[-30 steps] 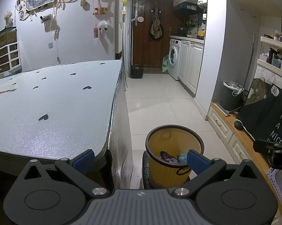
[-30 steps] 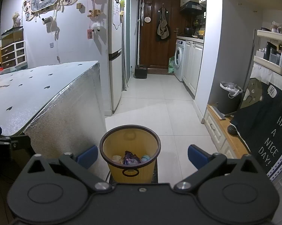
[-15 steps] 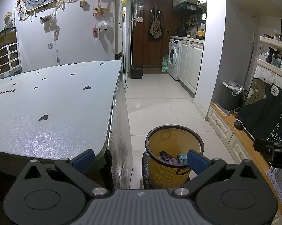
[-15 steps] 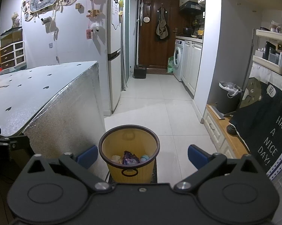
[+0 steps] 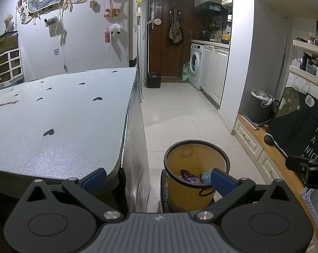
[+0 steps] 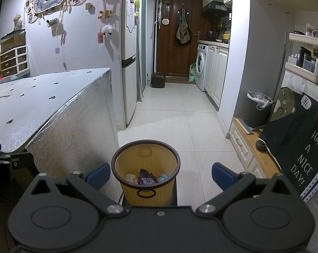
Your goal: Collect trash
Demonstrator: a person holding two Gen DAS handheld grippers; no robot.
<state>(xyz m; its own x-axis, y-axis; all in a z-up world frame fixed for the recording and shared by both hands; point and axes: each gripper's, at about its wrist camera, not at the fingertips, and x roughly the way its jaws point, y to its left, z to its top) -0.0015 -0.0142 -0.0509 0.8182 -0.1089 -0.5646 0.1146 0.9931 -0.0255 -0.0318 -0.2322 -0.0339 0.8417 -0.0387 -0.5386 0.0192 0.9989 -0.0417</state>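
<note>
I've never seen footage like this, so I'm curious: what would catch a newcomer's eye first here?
Probably the yellow wastebasket on the floor beside the table, with crumpled wrappers at its bottom. Next, the big silver table dotted with small black hearts, filling the left side. Both the left gripper and right gripper are wide open and empty, blue pads framing the basket.

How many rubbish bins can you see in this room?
2. A yellow bin stands on the floor beside the silver table, with wrappers in it. A dark bin with a white liner stands against the right wall. Others may be hidden.
</note>
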